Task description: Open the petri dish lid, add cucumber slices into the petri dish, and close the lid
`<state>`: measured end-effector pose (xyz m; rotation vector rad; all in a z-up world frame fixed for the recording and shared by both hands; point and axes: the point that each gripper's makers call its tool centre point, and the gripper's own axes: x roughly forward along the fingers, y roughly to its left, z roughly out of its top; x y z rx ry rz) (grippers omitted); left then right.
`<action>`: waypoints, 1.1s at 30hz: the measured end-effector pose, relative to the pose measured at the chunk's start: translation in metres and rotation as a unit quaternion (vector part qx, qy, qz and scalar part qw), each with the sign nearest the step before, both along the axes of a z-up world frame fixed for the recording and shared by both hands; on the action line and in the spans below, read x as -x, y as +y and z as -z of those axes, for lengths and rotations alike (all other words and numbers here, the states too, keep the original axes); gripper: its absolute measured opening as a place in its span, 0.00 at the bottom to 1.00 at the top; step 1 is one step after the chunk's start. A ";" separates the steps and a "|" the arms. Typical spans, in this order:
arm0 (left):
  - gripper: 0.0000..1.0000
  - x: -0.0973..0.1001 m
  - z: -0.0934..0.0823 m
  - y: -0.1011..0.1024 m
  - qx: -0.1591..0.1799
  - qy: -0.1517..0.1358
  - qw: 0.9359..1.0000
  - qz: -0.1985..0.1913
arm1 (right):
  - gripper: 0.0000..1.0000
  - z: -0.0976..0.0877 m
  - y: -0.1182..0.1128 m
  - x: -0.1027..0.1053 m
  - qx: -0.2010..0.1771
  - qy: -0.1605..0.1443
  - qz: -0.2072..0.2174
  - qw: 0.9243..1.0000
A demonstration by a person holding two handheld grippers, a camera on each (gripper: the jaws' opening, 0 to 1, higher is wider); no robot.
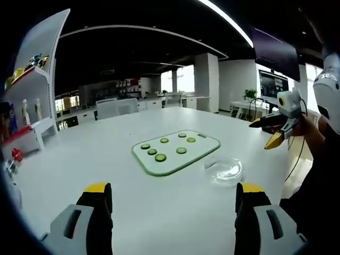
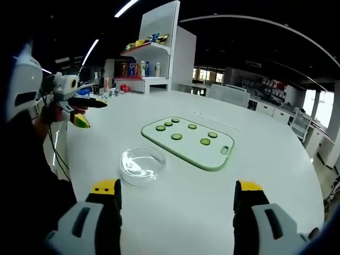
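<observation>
Both grippers, left (image 1: 172, 199) and right (image 2: 175, 196), hang spread and empty above the white table (image 2: 175, 223). Just ahead sits the lidded glass dish (image 2: 142, 166), beside the cutting board (image 2: 188, 141) carrying cucumber slices (image 2: 177, 136). Nothing looks begun; lifting the lid likely comes first.

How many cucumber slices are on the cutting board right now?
7 cucumber slices, all on the cutting board. In the right gripper view, four cluster at its left end, and three lie toward the handle end. None seems hidden; the petri dish holds none.
</observation>
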<state>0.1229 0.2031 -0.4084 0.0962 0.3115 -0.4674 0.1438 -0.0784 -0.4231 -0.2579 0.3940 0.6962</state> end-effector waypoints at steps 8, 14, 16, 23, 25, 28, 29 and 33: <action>0.95 0.001 0.003 -0.002 -0.003 0.005 1.000 0.003 | 0.83 0.002 -0.001 0.001 0.000 0.002 0.001 1.000; 0.95 0.002 0.004 -0.005 -0.006 0.006 1.000 0.009 | 0.83 0.003 0.000 0.001 0.002 0.002 0.000 1.000; 0.95 0.003 0.005 -0.007 -0.006 0.008 1.000 0.012 | 0.83 0.004 -0.001 0.001 0.004 0.002 0.000 1.000; 0.95 0.005 0.006 -0.010 -0.017 0.006 1.000 0.018 | 0.83 0.002 0.002 0.003 -0.002 0.002 -0.007 1.000; 0.95 0.005 0.005 -0.012 -0.018 0.003 1.000 0.021 | 0.83 0.002 0.003 0.003 -0.005 0.002 -0.008 1.000; 0.95 0.005 0.008 -0.014 -0.017 0.003 0.999 0.028 | 0.83 0.003 0.003 0.002 -0.003 0.002 -0.010 1.000; 0.95 0.004 0.009 -0.015 -0.019 0.002 0.999 0.030 | 0.83 0.004 0.003 0.001 -0.002 0.001 -0.011 1.000; 0.95 0.002 0.023 -0.019 -0.039 0.011 0.998 0.046 | 0.79 0.009 0.014 0.000 0.003 -0.009 -0.047 0.999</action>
